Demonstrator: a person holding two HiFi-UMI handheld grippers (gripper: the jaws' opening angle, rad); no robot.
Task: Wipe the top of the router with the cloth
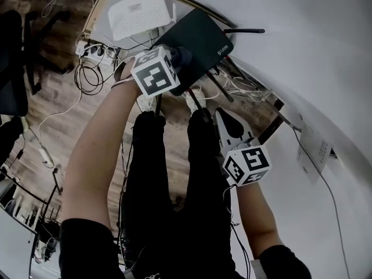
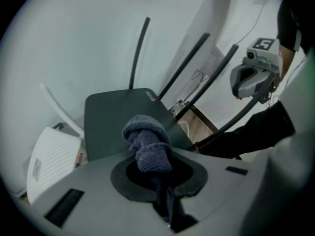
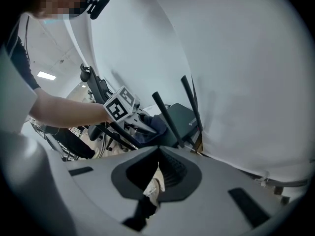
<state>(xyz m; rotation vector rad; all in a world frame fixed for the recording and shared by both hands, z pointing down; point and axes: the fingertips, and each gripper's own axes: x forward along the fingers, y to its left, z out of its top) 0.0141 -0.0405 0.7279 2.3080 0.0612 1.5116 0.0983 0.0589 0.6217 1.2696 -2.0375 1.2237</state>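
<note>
router (image 2: 115,119), dark flat plastic, touched by bunched blue-grey knitted cloth (image 2: 147,144) clamped in left gripper (image 2: 151,173); right gripper (image 3: 158,150) closed, empty.

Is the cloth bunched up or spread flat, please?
Bunched: the cloth is a wad clamped in the left gripper.

A white device (image 1: 141,13) with small holes in its top lies on a wooden board (image 1: 100,10). In the head view a white power strip (image 1: 96,52) is just below the device. Loose cables (image 1: 87,77) curl beyond the strip on the wooden floor (image 1: 46,121). A dark chair (image 1: 14,63) stands to the left of the device. The white wall (image 1: 314,51) is to its right and carries a socket plate (image 1: 308,133), well apart from the device.
</note>
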